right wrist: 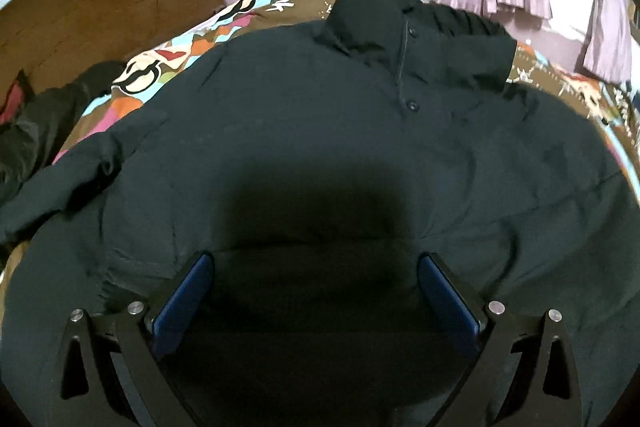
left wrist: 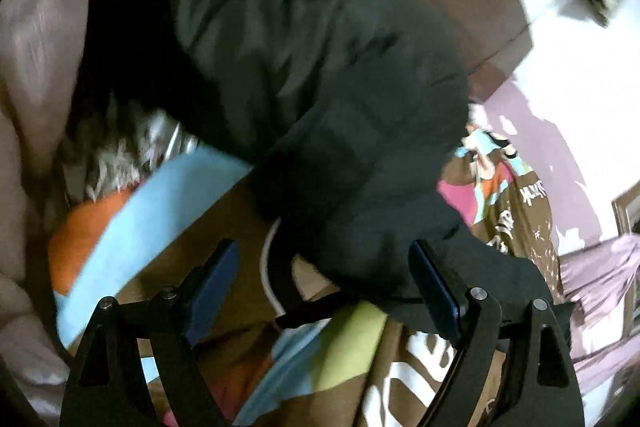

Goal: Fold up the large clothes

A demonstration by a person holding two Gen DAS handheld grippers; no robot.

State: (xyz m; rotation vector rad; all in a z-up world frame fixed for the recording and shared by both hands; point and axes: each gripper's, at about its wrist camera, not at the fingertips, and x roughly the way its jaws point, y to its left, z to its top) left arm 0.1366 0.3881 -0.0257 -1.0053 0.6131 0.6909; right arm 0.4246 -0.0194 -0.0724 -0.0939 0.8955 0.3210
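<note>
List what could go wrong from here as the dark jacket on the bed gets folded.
1. Both tongs are open: the left tongs have only the sleeve edge lying between the pads, and the left view is motion-blurred, so a grab may miss.
2. The right tongs hover over the jacket body, which looks thick and puffy; a pinch may catch only the top layer.
3. A white cord lies under the sleeve and could get snagged.

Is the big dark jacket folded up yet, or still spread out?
Spread out. The jacket lies open across the bed cover, collar at the far end, one sleeve sticking out sideways.
</note>
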